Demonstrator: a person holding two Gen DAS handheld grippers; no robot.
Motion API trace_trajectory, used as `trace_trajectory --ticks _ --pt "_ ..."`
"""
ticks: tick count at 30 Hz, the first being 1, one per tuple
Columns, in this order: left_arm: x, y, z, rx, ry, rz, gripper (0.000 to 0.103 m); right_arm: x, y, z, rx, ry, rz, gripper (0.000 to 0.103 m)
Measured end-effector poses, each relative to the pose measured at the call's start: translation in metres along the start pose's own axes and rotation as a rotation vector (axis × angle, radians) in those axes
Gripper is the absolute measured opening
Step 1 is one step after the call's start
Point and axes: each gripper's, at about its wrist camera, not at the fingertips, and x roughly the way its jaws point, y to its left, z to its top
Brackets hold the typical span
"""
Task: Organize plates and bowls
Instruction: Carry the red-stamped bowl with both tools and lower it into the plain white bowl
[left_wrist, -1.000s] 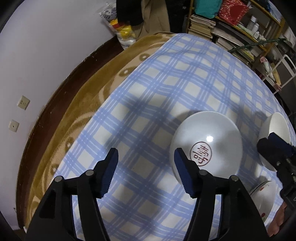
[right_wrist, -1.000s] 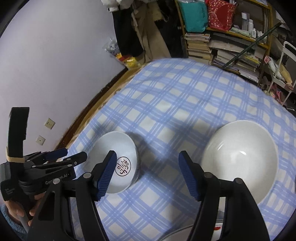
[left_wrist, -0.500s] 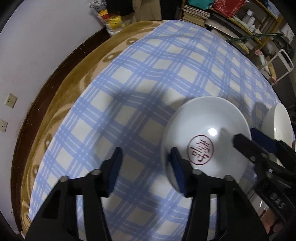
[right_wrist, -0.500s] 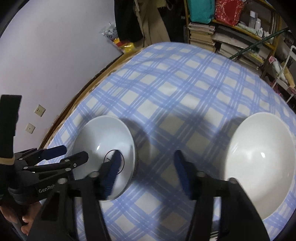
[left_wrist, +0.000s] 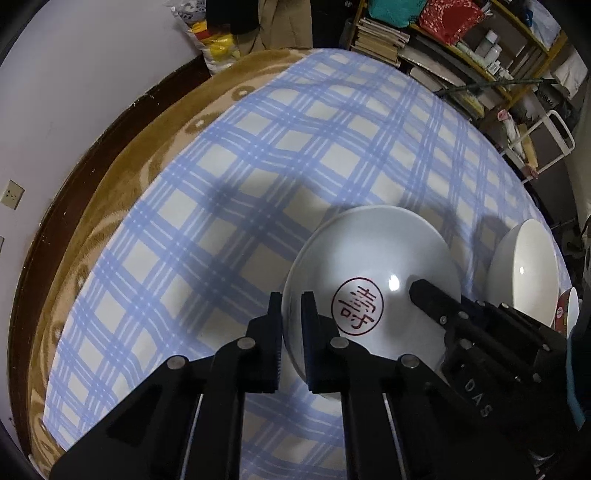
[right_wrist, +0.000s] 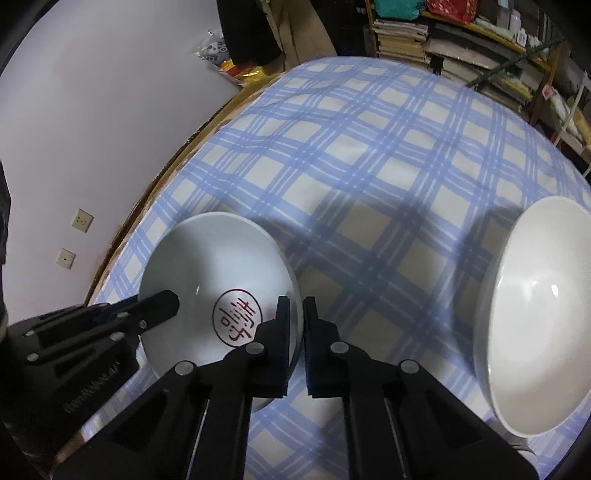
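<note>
A white bowl with a red round emblem (left_wrist: 373, 258) (right_wrist: 207, 258) sits on the blue plaid tablecloth (left_wrist: 277, 166). My left gripper (left_wrist: 291, 314) is shut on its left rim. My right gripper (right_wrist: 296, 317) is shut on its right rim; it shows in the left wrist view (left_wrist: 480, 332), as the left gripper does in the right wrist view (right_wrist: 110, 325). A larger plain white bowl (right_wrist: 543, 314) (left_wrist: 524, 273) stands to the right.
A plate with red markings (left_wrist: 567, 314) lies at the near right edge, mostly hidden. A brown blanket (left_wrist: 122, 177) borders the cloth on the left by the wall. Bookshelves (right_wrist: 461, 48) and bags stand beyond the far edge.
Both grippers moved in on the emblem bowl and closed from wide open onto its opposite rims.
</note>
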Motion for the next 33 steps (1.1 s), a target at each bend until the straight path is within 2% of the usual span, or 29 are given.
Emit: trace_trajectory --ticks 8,12,21,33 --pt "-0.032 -0.018 0.002 0.054 -0.054 0.000 0.010 -0.032 -0.009 0.007 0.002 -0.056 0.037 0.008" --pt "-0.049 -0.040 0.008 0.085 -0.092 -0.001 0.010 -0.055 -0.024 0.013 0.035 -0.092 0.055 0.008" --pt "-0.069 -0.098 0.013 0.156 -0.130 -0.025 0.010 -0.099 -0.064 0.014 0.079 -0.153 0.022 0.008" --pt "-0.064 -0.163 0.008 0.203 -0.116 -0.080 0.010 -0.123 -0.122 0.002 0.131 -0.167 -0.044 0.008"
